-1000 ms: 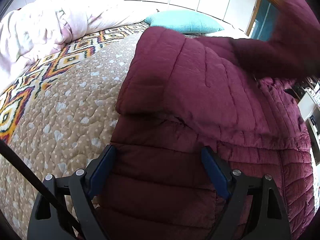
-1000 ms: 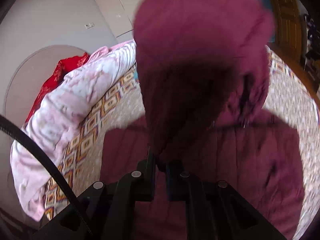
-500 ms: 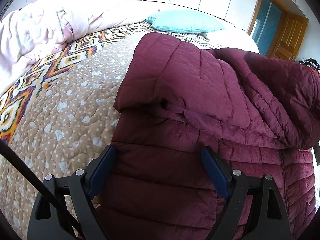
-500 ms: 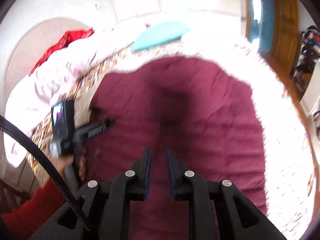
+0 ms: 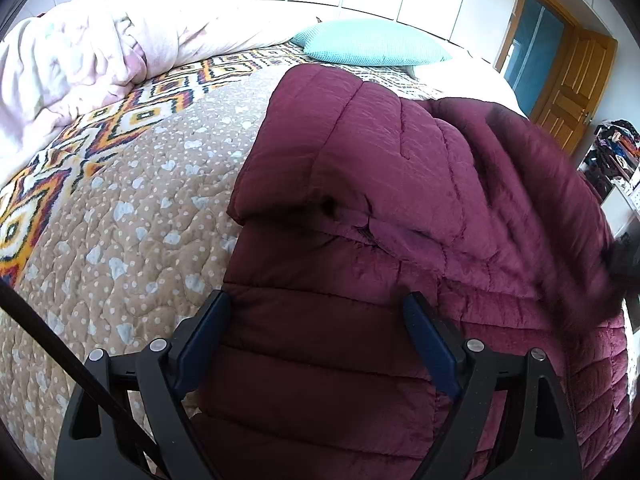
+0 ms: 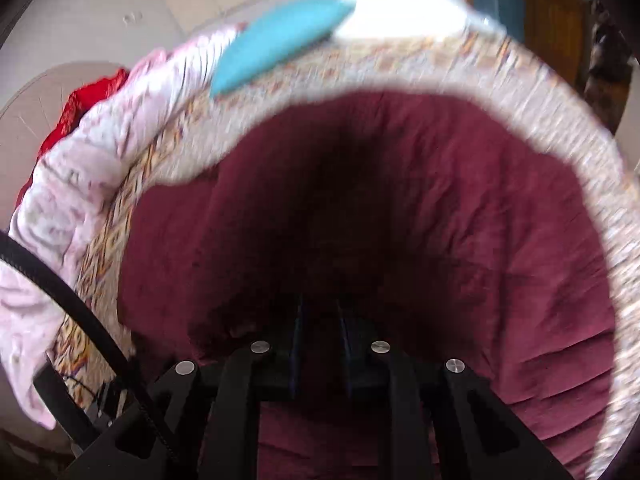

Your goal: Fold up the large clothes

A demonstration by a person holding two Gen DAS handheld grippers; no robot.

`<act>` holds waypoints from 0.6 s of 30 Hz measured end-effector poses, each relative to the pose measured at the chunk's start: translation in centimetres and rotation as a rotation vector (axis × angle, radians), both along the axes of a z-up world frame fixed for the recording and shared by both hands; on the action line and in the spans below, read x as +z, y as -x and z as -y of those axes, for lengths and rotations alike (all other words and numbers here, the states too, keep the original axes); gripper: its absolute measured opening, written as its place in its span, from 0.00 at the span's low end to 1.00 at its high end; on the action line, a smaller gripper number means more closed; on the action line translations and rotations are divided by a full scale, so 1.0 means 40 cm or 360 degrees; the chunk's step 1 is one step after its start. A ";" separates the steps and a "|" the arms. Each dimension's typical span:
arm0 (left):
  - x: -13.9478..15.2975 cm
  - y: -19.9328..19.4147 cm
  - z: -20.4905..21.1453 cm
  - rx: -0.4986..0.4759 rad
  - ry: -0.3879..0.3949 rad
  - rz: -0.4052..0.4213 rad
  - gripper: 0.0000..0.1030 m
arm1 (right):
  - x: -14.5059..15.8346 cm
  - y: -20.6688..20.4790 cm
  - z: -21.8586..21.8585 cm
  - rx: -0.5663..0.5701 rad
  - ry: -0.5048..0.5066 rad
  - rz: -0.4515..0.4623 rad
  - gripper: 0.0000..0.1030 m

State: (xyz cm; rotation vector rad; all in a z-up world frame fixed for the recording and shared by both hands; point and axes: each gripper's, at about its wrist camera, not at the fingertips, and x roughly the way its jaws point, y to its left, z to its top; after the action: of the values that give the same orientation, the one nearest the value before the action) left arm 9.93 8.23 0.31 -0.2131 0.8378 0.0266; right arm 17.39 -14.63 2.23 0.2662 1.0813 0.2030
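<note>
Our left tongs [image 5: 316, 332] stand wide open, their blue pads on either side of a lower panel of the maroon puffer jacket [image 5: 384, 184], gripping nothing. Our right tongs [image 6: 320, 328] show only a narrow gap between the pads, and through the blur we cannot tell whether any cloth sits in it. Ahead of both tongs the jacket lies spread on the bed [image 5: 132, 208], a folded-over flap just beyond the left pair. We judge it light, soft and puffy — it will spring back and its smooth shell may slip — so we would pinch a stitched seam or hem edge rather than the padded middle.
</note>
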 end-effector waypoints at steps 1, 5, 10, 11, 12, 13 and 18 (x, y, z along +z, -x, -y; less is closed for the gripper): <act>0.000 0.000 -0.001 0.0000 0.0003 0.0000 0.85 | -0.020 0.015 -0.014 0.0010 0.0046 0.0036 0.18; 0.000 0.001 -0.001 0.0001 0.0005 0.0000 0.85 | 0.024 0.058 -0.048 0.0097 0.0217 0.0111 0.18; -0.001 0.001 -0.002 0.0001 0.0004 0.0000 0.85 | 0.187 0.106 -0.033 0.0068 0.0165 0.0391 0.18; -0.001 0.001 -0.003 0.0000 0.0005 0.0000 0.85 | 0.198 0.100 -0.032 0.0047 0.0168 0.0414 0.18; -0.001 0.001 -0.003 0.0000 0.0007 0.0000 0.85 | 0.202 0.084 -0.035 0.0026 0.0174 0.0418 0.18; 0.000 0.001 -0.002 0.0000 0.0007 0.0000 0.85 | 0.193 0.059 -0.039 0.0013 0.0167 0.0390 0.18; 0.000 0.001 -0.004 -0.0001 0.0008 -0.0001 0.85 | 0.036 -0.064 -0.061 -0.0041 -0.0133 -0.0004 0.17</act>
State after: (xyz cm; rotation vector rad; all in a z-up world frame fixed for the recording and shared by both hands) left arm 9.90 8.38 0.29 -0.2173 0.8385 0.0241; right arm 19.96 -12.20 3.66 0.3552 1.0728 0.2249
